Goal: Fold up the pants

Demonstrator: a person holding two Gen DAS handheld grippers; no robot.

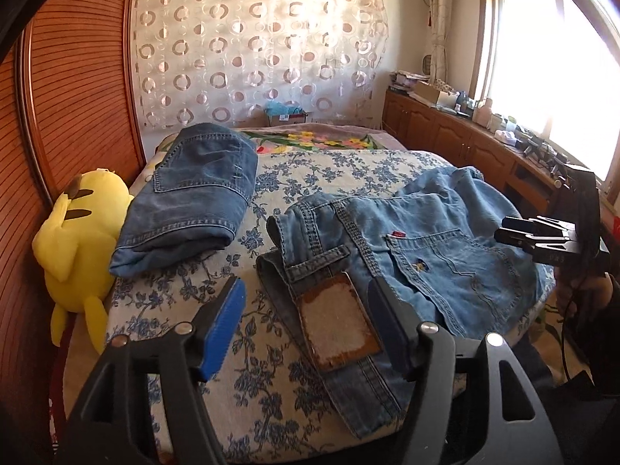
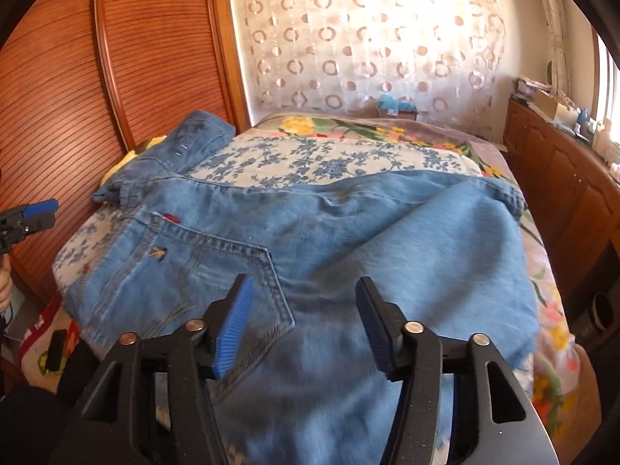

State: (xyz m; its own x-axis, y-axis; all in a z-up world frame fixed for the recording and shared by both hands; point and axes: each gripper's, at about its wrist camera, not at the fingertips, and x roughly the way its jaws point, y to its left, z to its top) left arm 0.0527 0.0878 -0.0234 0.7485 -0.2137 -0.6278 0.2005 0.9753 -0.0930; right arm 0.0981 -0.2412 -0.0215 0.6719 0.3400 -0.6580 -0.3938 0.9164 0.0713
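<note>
Light blue jeans (image 1: 438,248) lie spread across the near end of the bed, back side up, waistband with a worn leather patch (image 1: 337,321) toward me. My left gripper (image 1: 306,290) is open and empty, hovering over the waistband patch. In the right wrist view the jeans (image 2: 387,240) fill the foreground, with a back pocket (image 2: 217,271) at left. My right gripper (image 2: 304,290) is open and empty just above the seat of the jeans. The right gripper also shows in the left wrist view (image 1: 542,232), and the left gripper in the right wrist view (image 2: 35,213).
A folded pair of darker jeans (image 1: 193,190) lies at the bed's far left, next to a yellow plush toy (image 1: 73,244). The bed has a blue floral cover (image 1: 310,174). A wooden wardrobe (image 1: 77,77) stands left; wooden cabinets (image 1: 457,135) with clutter run along the right under a window.
</note>
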